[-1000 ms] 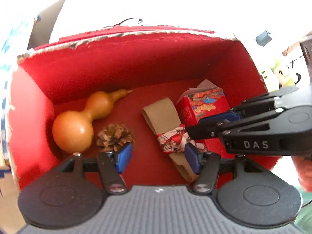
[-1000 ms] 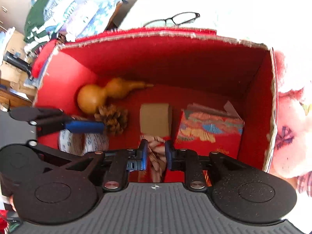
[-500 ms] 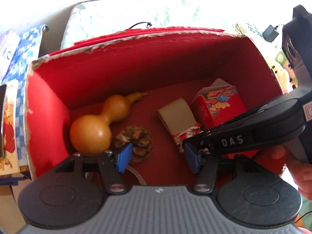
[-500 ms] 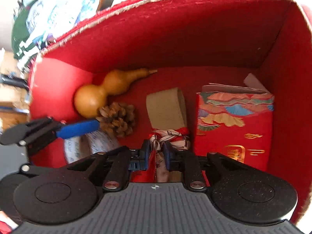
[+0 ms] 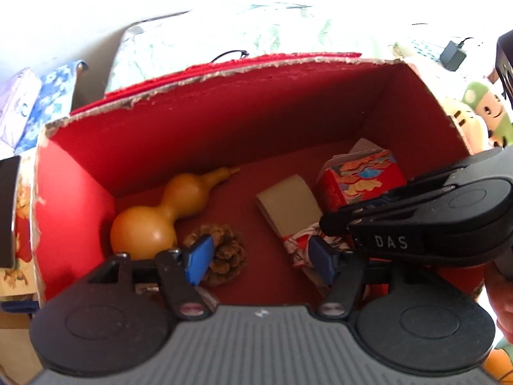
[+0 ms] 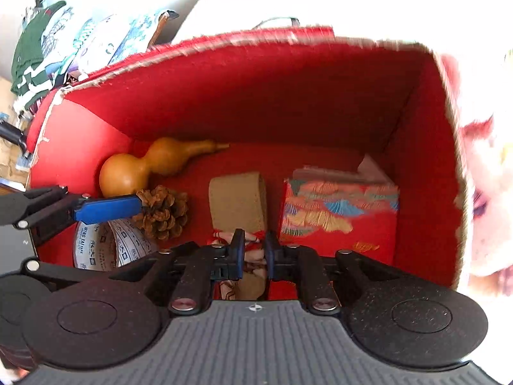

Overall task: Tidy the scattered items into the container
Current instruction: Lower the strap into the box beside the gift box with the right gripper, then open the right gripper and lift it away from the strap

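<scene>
Surroundings: bright bedding and folded clothes [image 6: 38, 45] behind the red box [image 5: 224, 109]; plush toy [image 5: 487, 112] off its right side.
Box, left to right: gourd [image 5: 166, 211] by the left wall, pine cone [image 5: 224, 256] beside it, tape roll [image 6: 105, 247] near the front-left corner, tan strap w/ patterned scarf [image 5: 298, 221] mid-floor, red printed carton [image 5: 359, 179] at right.
Left tongs [image 5: 259, 260]: released, jaws wide apart, nothing between them, hovering over the pine cone and bare floor.
Right tongs [image 6: 255, 253]: clenched on the scarf-wrapped end of the strap, which lies inside the box; can't tell if that end rests on the floor.
Step, as I judge it: setting the strap bundle down.
How to do it well: lower till you see it rest, then let go; lift straight up so the cloth doesn't snag a pad.
Watch: keep your left tongs clear of the right ones, they're close.
</scene>
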`<move>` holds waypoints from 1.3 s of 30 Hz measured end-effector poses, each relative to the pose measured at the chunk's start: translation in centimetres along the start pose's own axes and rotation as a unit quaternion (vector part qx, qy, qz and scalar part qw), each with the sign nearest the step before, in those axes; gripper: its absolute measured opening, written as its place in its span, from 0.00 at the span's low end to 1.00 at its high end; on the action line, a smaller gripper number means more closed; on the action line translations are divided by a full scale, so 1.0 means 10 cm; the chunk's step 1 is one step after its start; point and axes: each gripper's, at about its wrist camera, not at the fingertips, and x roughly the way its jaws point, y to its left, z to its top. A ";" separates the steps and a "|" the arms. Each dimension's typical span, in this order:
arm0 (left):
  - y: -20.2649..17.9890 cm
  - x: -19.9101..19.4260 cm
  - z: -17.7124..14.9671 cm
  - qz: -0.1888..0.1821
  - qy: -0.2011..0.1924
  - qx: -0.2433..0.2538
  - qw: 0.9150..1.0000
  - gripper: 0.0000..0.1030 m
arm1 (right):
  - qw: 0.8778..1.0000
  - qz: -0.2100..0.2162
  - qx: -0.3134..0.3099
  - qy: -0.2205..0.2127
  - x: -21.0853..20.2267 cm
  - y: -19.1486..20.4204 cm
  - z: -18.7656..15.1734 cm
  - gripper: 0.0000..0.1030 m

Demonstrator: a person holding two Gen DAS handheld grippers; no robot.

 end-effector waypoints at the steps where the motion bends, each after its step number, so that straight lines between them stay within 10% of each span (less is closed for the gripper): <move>1: 0.00 0.02 -0.01 0.001 0.002 -0.002 1.000 0.67 | 1.000 0.003 0.001 -0.001 0.01 0.00 0.00 0.12; 39: -0.03 0.01 -0.04 0.077 -0.028 -0.011 0.997 0.79 | 0.999 0.045 0.023 0.005 0.05 -0.09 0.12 0.18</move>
